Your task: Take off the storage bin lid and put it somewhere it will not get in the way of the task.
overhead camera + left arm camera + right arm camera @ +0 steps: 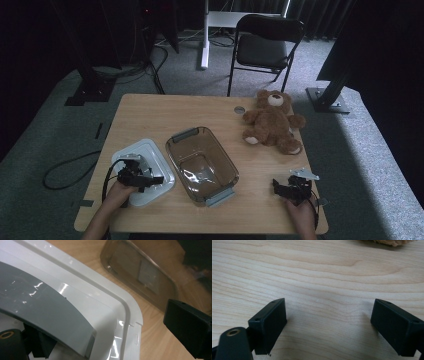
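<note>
My left gripper point(150, 178) hangs spread over the white lid point(150, 150) with its grey handle point(45, 307), gripping nothing. The lid lies near-left, touching the clear tub point(202, 162). My right gripper point(286, 187) gapes, empty, over bare table point(165, 112).

the lid point(150, 155) is lying at 9 o'clock of the container point(202, 165), just beside it; the left gripper point(145, 177) is sitting over the lid. the teddy bear point(272, 122) is lying at 2 o'clock, the right gripper point(280, 187) at 4 o'clock.
</note>
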The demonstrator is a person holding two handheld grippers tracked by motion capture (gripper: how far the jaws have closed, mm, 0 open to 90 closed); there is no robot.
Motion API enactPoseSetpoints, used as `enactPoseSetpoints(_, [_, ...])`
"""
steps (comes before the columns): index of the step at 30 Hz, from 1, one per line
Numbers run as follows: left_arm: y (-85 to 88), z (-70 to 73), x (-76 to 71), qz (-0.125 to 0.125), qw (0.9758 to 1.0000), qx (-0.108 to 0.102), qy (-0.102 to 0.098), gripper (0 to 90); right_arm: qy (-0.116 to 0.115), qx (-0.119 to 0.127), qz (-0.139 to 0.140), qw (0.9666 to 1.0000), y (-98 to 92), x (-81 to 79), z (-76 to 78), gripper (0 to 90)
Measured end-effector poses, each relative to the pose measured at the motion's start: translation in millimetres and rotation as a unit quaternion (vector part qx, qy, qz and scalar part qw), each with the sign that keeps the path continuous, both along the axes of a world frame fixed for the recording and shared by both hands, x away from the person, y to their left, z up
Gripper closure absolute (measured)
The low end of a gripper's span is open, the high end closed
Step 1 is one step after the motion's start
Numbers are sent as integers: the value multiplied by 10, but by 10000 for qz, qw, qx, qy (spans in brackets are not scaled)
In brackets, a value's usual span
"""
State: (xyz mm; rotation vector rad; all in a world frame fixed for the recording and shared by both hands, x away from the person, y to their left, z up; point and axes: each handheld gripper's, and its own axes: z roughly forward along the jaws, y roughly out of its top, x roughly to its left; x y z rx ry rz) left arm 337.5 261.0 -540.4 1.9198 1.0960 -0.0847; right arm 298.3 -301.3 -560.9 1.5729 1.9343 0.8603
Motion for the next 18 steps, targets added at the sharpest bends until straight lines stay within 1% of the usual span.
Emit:
enactPoseSetpoints(1, [7,-7,6,-40,10000,18,-20,69,0,0,0,10000,0,0,0,124])
enactPoseSetpoints(2, [11,-10,7,-44,10000,-34,-31,68,0,0,1,10000,0,0,0,124])
enactPoseSetpoints(5, [21,-23,9,-89,9999,-53,-93,68,1,1,0,10000,0,0,0,124])
enactPoseSetpoints(6, [20,-19,10,-63,9999,-52,-70,69,0,1,0,10000,0,0,0,124])
enactPoseSetpoints(8, [13,-7,12,9,10000,29,-61,68,1,0,1,10000,0,0,0,124])
enactPoseSetpoints(10, [10,12,14,73,10000,39,5,68,1,1,1,10000,0,0,0,124])
enactPoseSetpoints(11, [0,26,10,85,9999,88,-17,68,0,1,0,10000,0,0,0,124])
enactPoseSetpoints(12, [-12,32,1,47,9998,147,-109,68,1,1,-1,10000,0,0,0,124])
enactPoseSetpoints(13, [-15,28,-7,27,9998,152,-152,68,0,1,0,10000,0,0,0,124])
enactPoseSetpoints(15, [-5,3,1,-39,10000,-2,22,68,0,0,0,10000,0,0,0,124])
enactPoseSetpoints(16, [2,-16,-4,-65,9999,-96,-22,68,0,1,0,10000,0,0,0,124])
enactPoseSetpoints(17, [6,-17,-8,-82,9999,-90,-58,68,0,1,1,10000,0,0,0,124])
enactPoseSetpoints(18, [11,-19,-3,-112,9998,-144,-14,68,0,0,1,10000,0,0,0,124])
